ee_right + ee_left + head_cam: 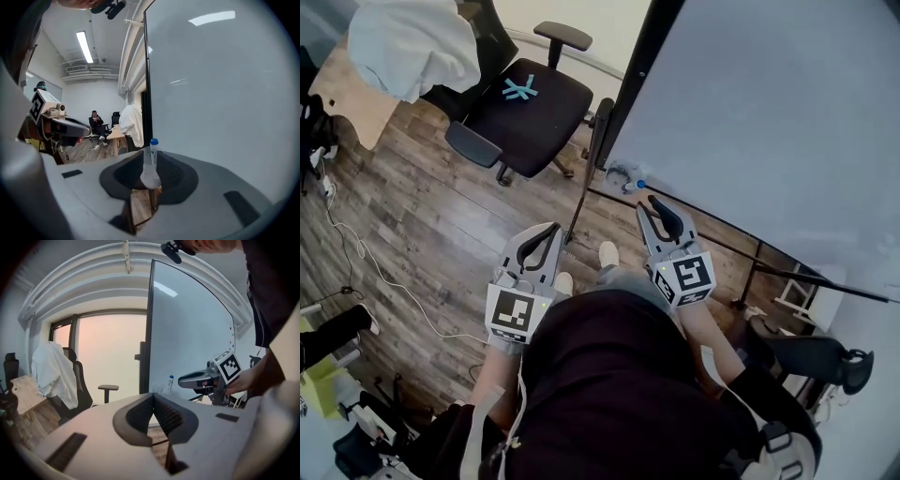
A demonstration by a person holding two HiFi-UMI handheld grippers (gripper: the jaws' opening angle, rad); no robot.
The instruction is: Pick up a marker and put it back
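A white marker with a blue cap (639, 185) stands upright at the lower left corner of the whiteboard (769, 122). My right gripper (654, 202) is shut, with its tips just short of the marker and nothing between them. In the right gripper view the marker (152, 157) rises straight ahead, just beyond the dark pads (173, 176), its foot in a white holder. My left gripper (551, 231) is shut and empty over the wooden floor, left of the board's post. The left gripper view shows the marker (169, 382) and the right gripper (194, 378) ahead to the right.
A black office chair (530, 103) stands beyond the left gripper. A white garment (412, 42) hangs over another chair by a wooden table (352, 98). A cable (366, 262) trails on the floor. The board's black post (592, 159) and foot bars (741, 239) are close. A person (96, 123) sits far off.
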